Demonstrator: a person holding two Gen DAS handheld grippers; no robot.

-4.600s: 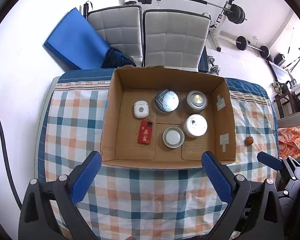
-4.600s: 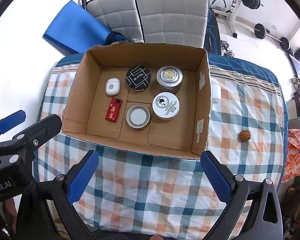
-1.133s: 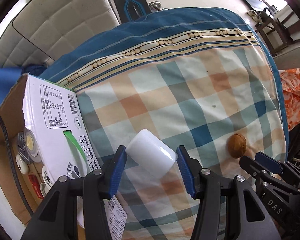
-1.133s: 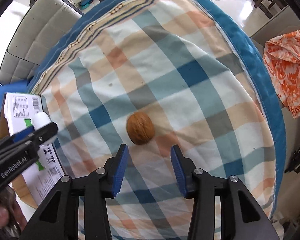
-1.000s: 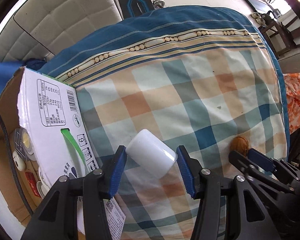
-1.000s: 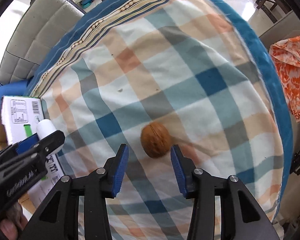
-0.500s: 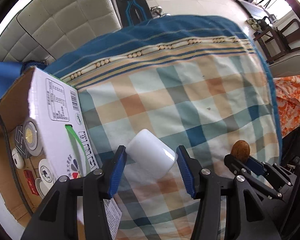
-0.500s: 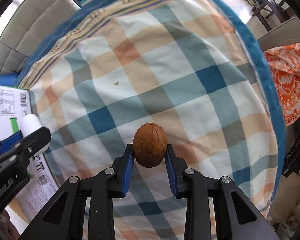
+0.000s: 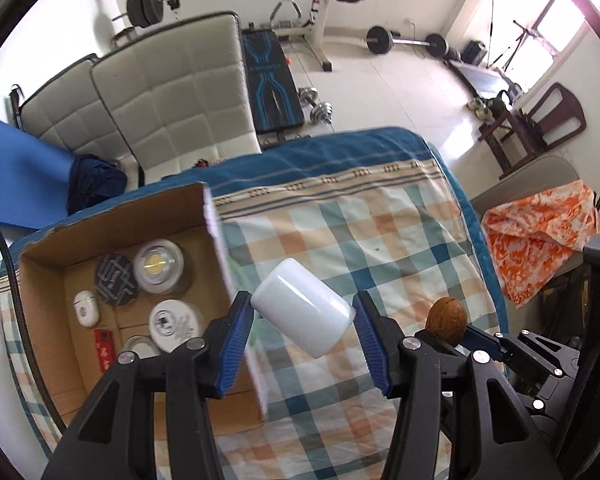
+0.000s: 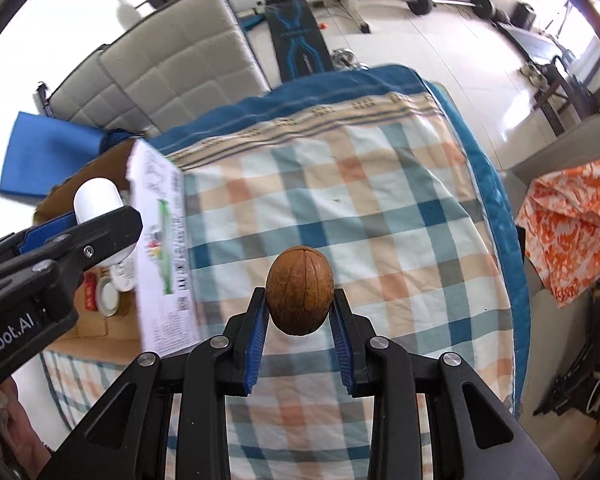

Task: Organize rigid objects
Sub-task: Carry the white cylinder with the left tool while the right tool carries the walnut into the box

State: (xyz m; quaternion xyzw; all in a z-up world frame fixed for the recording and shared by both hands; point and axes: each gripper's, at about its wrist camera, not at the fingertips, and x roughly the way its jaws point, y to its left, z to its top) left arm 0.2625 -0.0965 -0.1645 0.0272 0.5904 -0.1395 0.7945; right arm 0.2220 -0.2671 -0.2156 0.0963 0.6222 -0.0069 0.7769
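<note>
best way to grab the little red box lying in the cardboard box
Come straight down from above: the red box lies flat on the cardboard box floor. Pinch its two long edges, across the narrow width. The clear-lidded tin sits close on one side, so fingers have little room there.

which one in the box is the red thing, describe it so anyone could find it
On the checked tablecloth sits an open cardboard box. Along its left inner wall, just below the small white oval case, lies the red item. It is the only flat, rectangular, red piece; its neighbours are round tins.

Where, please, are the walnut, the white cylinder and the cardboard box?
walnut (image 10: 299,290): right wrist view, middle of its shell.
white cylinder (image 9: 304,312): left wrist view, its curved side.
cardboard box (image 9: 120,216): left wrist view, far inner wall.
</note>
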